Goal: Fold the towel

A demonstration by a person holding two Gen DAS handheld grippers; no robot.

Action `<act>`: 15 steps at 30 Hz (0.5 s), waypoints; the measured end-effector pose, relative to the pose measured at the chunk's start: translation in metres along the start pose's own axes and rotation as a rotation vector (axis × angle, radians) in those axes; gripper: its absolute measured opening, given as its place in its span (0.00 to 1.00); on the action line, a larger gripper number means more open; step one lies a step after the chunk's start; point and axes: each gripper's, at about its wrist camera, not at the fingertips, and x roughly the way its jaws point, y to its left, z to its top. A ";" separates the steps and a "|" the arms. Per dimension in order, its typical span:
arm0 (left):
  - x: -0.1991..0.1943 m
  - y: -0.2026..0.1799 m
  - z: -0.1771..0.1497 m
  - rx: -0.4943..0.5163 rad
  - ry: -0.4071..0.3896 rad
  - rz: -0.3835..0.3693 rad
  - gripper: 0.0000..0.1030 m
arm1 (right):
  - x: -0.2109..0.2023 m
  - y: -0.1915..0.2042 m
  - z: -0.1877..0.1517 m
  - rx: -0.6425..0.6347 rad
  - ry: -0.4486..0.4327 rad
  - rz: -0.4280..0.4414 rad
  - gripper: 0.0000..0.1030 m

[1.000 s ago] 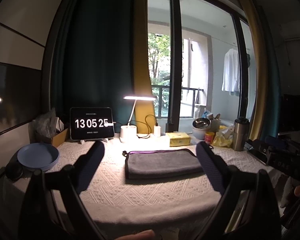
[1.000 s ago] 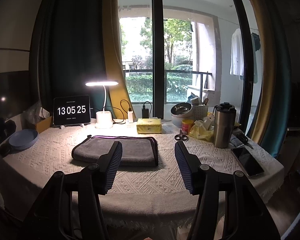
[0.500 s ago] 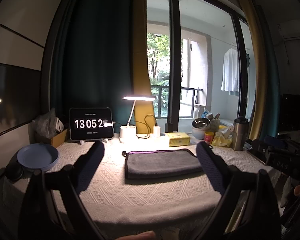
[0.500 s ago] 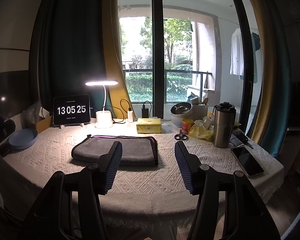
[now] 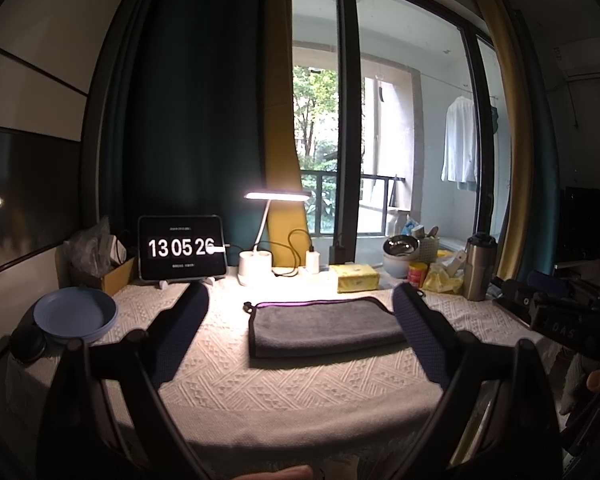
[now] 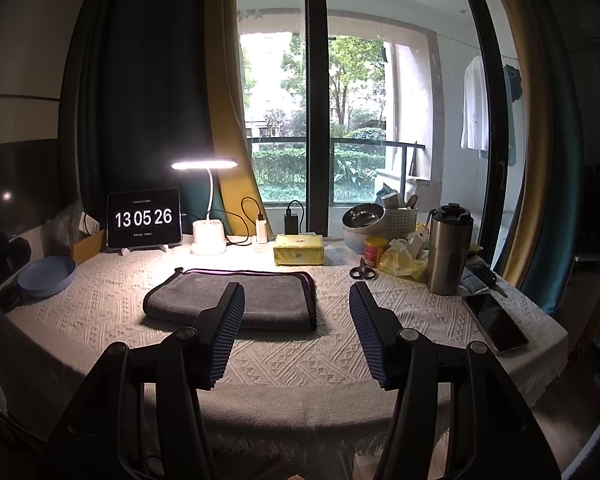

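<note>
Towel (image 6: 236, 298) lies mid-table (image 6: 100, 316), lamp (image 6: 209, 236) behind it.

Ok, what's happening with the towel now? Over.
Left gripper open, empty. Right gripper open, empty. Towel folded flat on table, untouched. Nothing in the way.

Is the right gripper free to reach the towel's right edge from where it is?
Probably yes. The right gripper is open, with only bare tablecloth between it and the towel; the scissors lie off to the side.
</note>
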 end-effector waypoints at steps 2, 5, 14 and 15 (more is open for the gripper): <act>0.000 -0.002 0.000 0.002 0.000 -0.001 0.91 | 0.000 0.000 0.000 0.000 0.000 0.000 0.56; 0.000 -0.003 0.000 0.002 0.000 -0.001 0.91 | 0.000 -0.001 0.000 0.000 0.000 0.001 0.56; -0.001 -0.003 0.000 0.002 0.000 0.000 0.91 | 0.000 0.000 0.000 0.000 0.001 0.001 0.56; -0.001 -0.004 0.000 0.002 0.000 -0.001 0.91 | 0.000 0.000 0.000 0.000 0.000 0.000 0.56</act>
